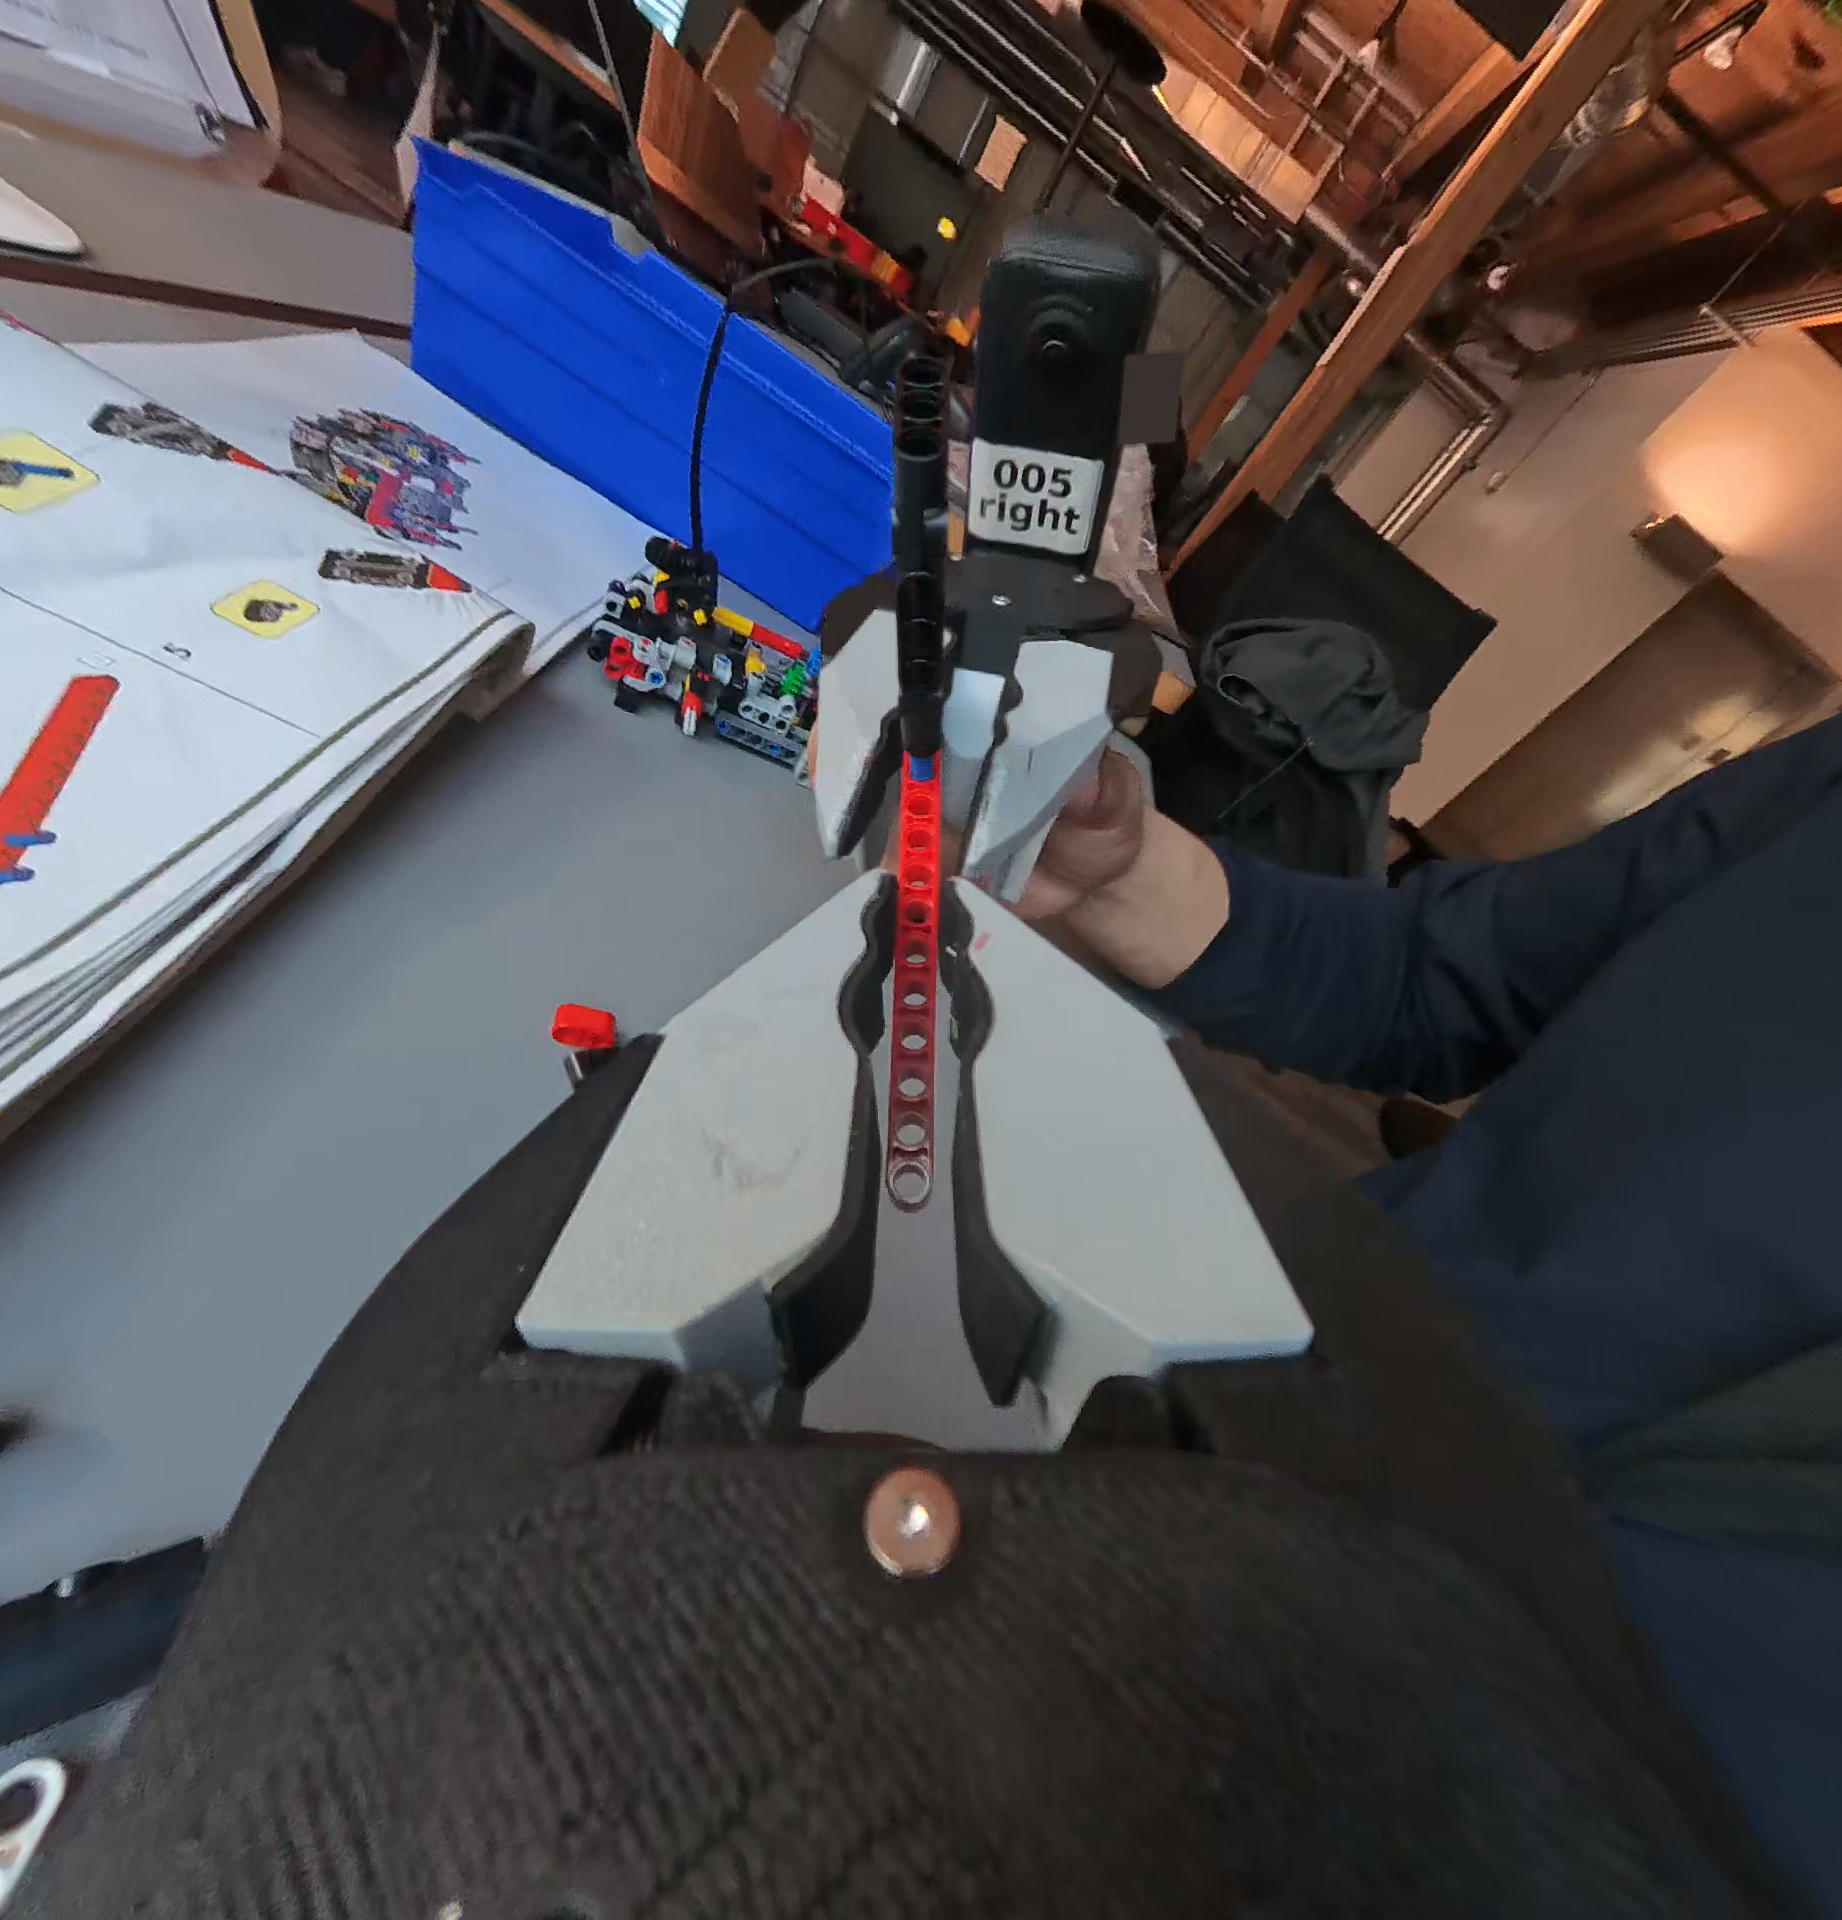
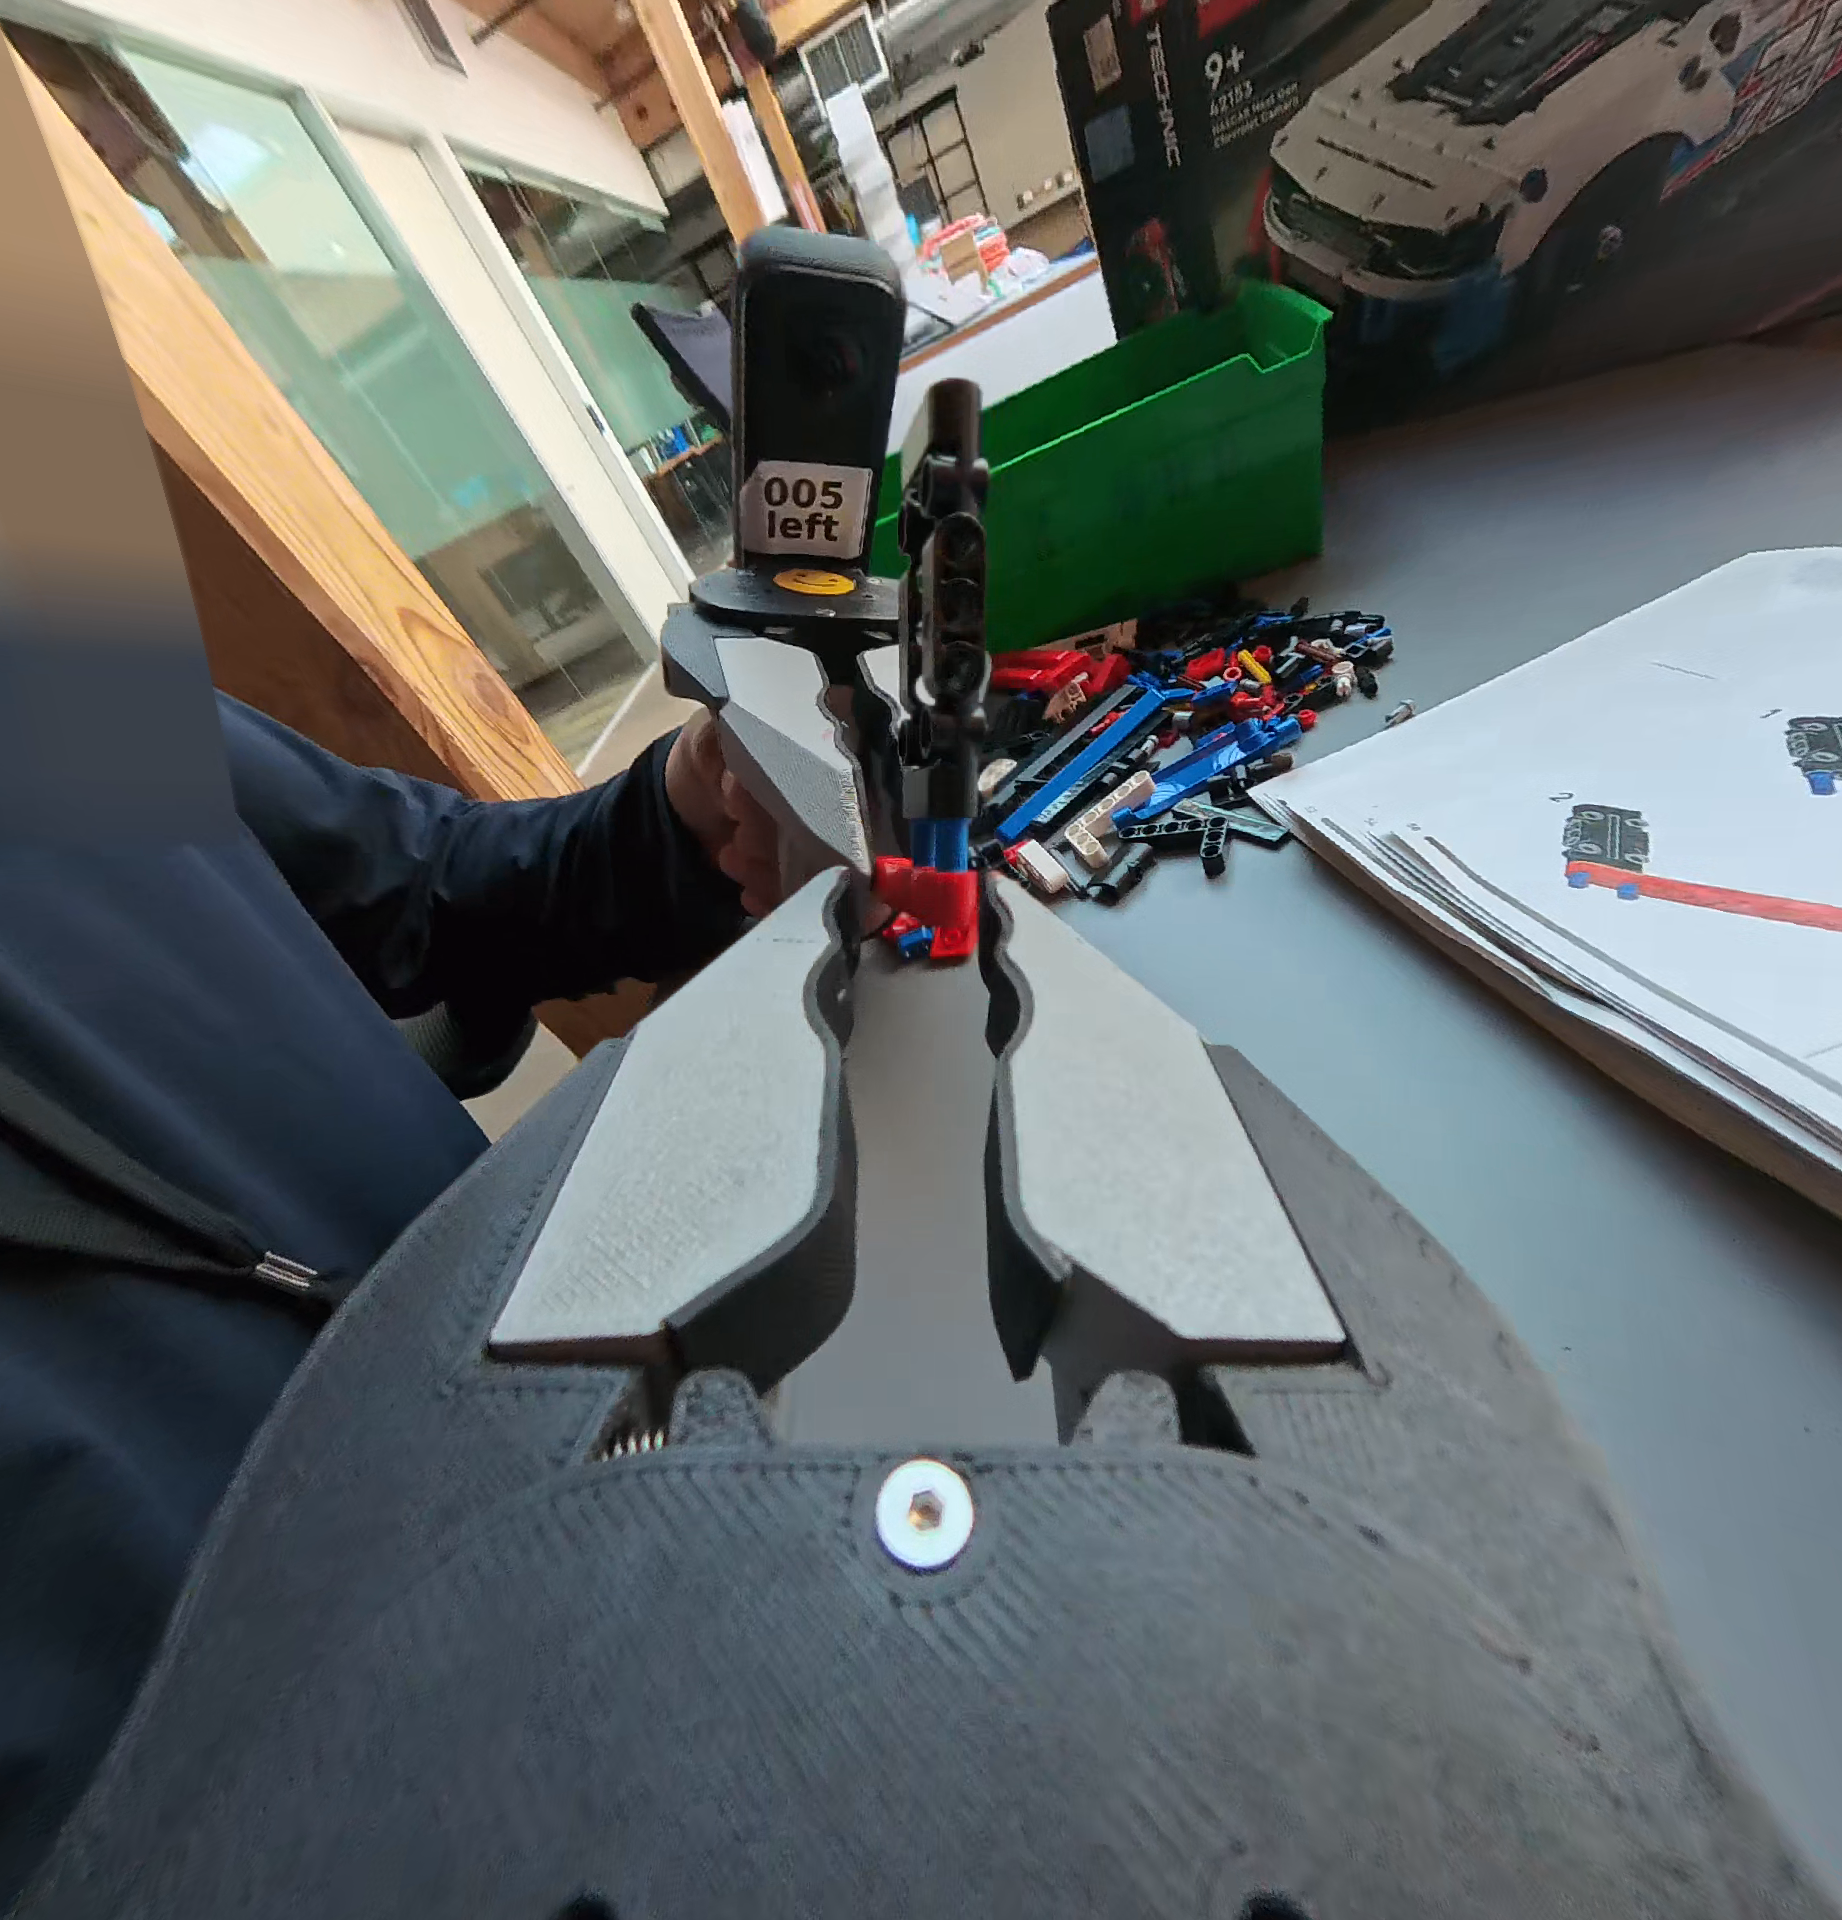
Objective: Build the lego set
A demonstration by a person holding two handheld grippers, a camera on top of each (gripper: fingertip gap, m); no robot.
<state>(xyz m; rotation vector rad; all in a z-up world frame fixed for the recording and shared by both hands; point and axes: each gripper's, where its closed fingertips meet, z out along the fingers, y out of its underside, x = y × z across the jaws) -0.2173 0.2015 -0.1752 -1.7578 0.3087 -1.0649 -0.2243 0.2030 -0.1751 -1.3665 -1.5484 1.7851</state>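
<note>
Two hand-held tools meet above a grey desk (image 1: 397, 1039), joined by one toy-brick assembly. The left tool (image 1: 915, 904) is clenched on a red beam (image 1: 912, 987), a long strip of holes that runs back between its pads and forward past its tips. The beam's far end reaches into the right tool (image 1: 922, 790), where blue pins (image 2: 943, 836) join it to a black frame (image 1: 919, 540) that stands up just in front of that tool's camera.

From the right tool's (image 2: 922, 920) own view, the beam's end (image 2: 932, 894) sits between its tips, with clear space on either side, so the tool is released and not pressing on the beam. The frame rises above the pins, touching neither pad in this view.

A person's hands (image 1: 1104, 862) in dark sleeves (image 1: 1519, 987) grip both tools. To the left tool's left lie an open manual (image 1: 169, 675), a small red part (image 1: 584, 1027) and a half-built model (image 1: 709, 655), with a blue bin (image 1: 605, 343) behind. Ahead and to the right of the right tool are loose parts (image 2: 1187, 748), a green bin (image 2: 1156, 468) and a product box (image 2: 1519, 156).
</note>
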